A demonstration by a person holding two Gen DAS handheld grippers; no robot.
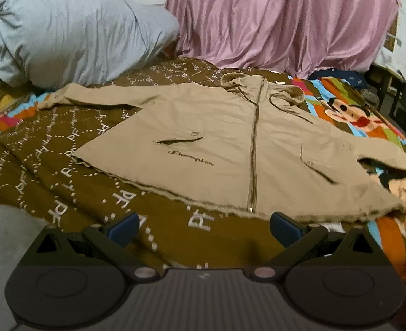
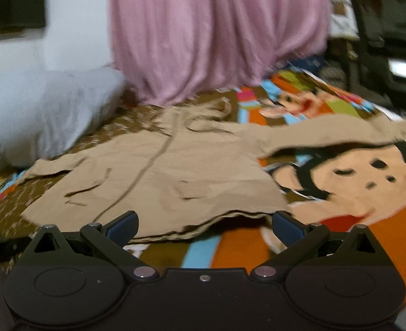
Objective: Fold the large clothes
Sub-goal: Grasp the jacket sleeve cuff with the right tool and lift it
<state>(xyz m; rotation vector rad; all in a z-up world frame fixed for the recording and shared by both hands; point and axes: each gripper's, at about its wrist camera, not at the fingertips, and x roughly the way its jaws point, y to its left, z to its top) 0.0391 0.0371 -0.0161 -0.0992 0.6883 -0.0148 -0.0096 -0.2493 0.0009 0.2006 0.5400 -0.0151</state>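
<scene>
A tan zip-up hooded jacket (image 1: pixel 208 138) lies spread flat on the bed, front up, both sleeves stretched outward and the hood toward the far side. Its hem faces me. My left gripper (image 1: pixel 204 227) stands open just short of the hem near the zipper's bottom end, nothing between its blue-padded fingers. In the right wrist view, which is blurred, the same jacket (image 2: pixel 161 176) fills the middle. My right gripper (image 2: pixel 205 227) is open at the hem's right part, where the edge lifts slightly off the bedcover.
The bed carries a brown patterned cover (image 1: pixel 51 182) on the left and a colourful cartoon blanket (image 2: pixel 354 193) on the right. A pale grey pillow (image 1: pixel 73 35) lies at the far left. A pink curtain (image 1: pixel 280 19) hangs behind. Dark furniture (image 2: pixel 387 35) stands at far right.
</scene>
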